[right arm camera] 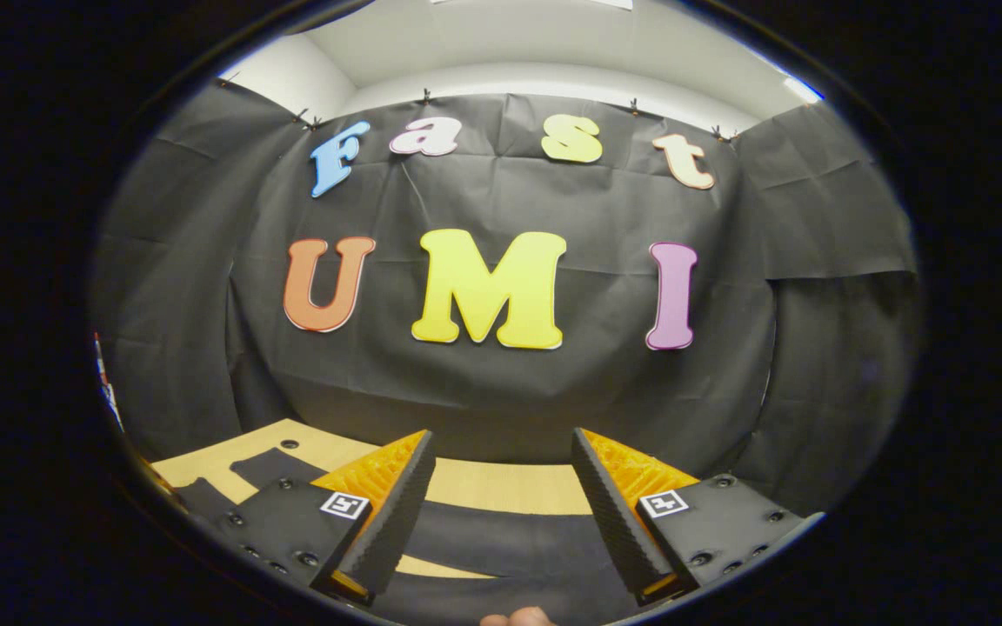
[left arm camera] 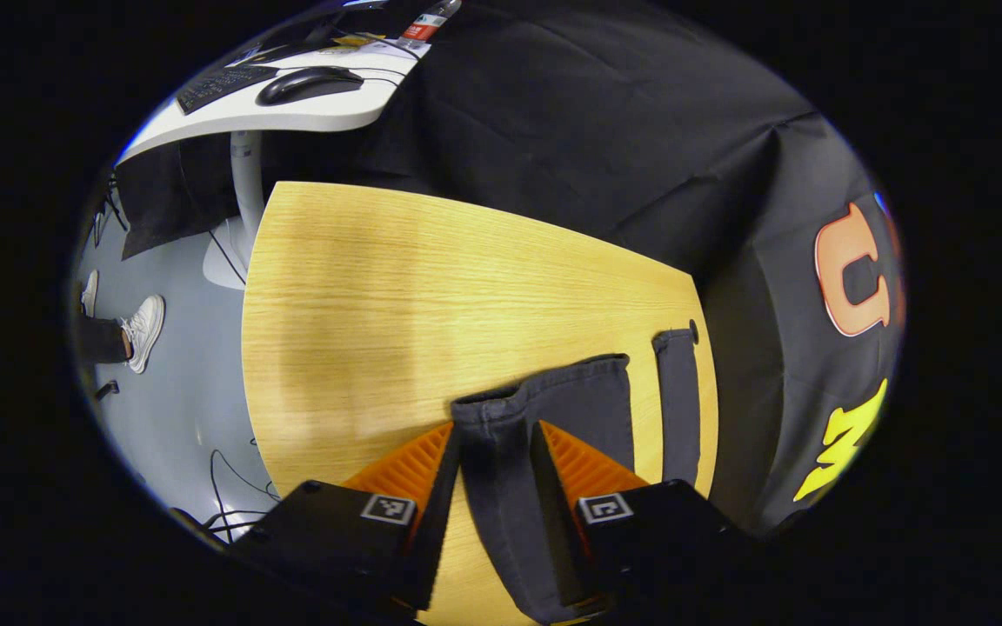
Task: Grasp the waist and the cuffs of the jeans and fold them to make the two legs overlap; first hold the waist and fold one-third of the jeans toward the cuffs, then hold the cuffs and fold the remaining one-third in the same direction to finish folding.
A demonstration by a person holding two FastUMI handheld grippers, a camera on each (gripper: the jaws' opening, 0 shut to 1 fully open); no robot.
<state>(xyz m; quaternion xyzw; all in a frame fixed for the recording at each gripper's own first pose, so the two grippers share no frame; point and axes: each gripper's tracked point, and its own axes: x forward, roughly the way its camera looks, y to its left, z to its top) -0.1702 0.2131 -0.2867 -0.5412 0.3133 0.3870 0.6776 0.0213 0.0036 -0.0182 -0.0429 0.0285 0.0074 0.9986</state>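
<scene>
Dark jeans (left arm camera: 553, 400) lie on a light wooden table (left arm camera: 397, 296). One leg runs up between the fingers of my left gripper (left arm camera: 494, 430), its cuff end bunched just past the fingertips. The cloth fills the narrow gap, so the gripper looks shut on this leg. A second dark strip of the jeans (left arm camera: 679, 409) lies to the right, near the table's edge. In the right gripper view, the right gripper (right arm camera: 501, 461) hangs open over a dark band of the jeans (right arm camera: 501, 539), with nothing between its fingers.
A white desk (left arm camera: 292, 109) with a keyboard (left arm camera: 223, 83) and a mouse (left arm camera: 305, 83) stands beyond the table's far left corner. A person's white shoe (left arm camera: 144, 330) and cables (left arm camera: 231, 496) are on the grey floor. A person's fingertip (right arm camera: 514, 617) shows at the bottom edge.
</scene>
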